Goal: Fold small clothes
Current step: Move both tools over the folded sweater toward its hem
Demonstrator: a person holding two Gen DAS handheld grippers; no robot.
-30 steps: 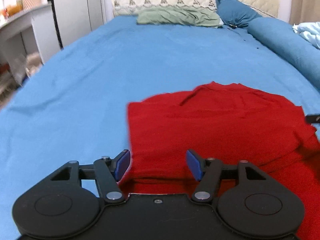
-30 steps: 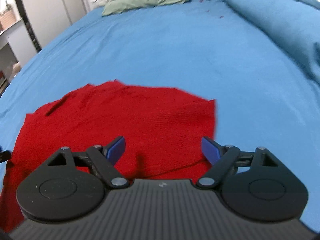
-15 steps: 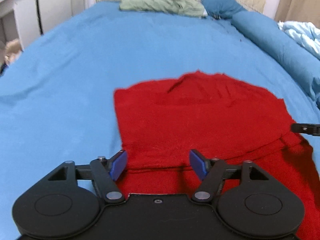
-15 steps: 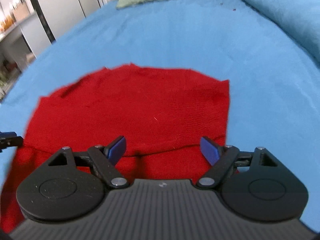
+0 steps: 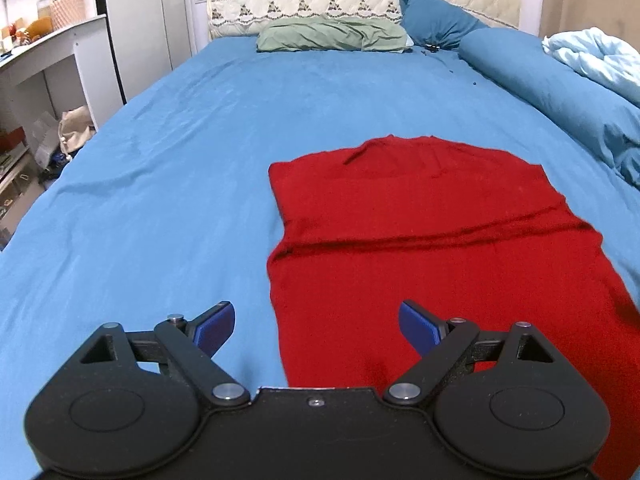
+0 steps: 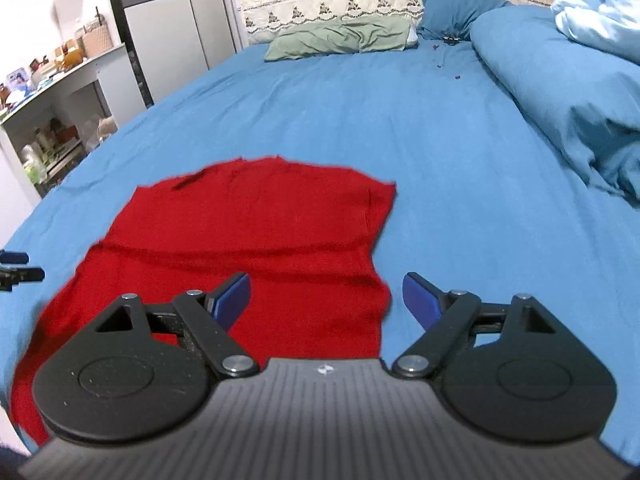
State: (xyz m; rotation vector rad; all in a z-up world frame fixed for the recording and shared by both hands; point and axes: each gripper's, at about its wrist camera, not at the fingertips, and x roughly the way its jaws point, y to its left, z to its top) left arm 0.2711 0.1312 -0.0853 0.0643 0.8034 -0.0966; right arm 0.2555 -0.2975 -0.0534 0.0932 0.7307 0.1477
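Observation:
A red knit garment (image 5: 420,216) lies flat on the blue bed sheet (image 5: 180,160), with a fold crease running across its middle. It also shows in the right wrist view (image 6: 248,240). My left gripper (image 5: 316,326) is open and empty, raised above the garment's near left edge. My right gripper (image 6: 326,298) is open and empty, raised above the garment's near right edge. The tip of the left gripper (image 6: 16,270) shows at the left border of the right wrist view.
A green pillow (image 5: 332,34) and a dark blue pillow (image 5: 436,22) lie at the headboard. A rolled blue duvet (image 5: 560,92) and a pale blue blanket (image 5: 596,56) run along the right side. A white desk and shelves (image 5: 44,60) stand left of the bed.
Both grippers have pulled back and risen from the garment, so more of it and the bed shows. Both stay open and empty. The garment lies still.

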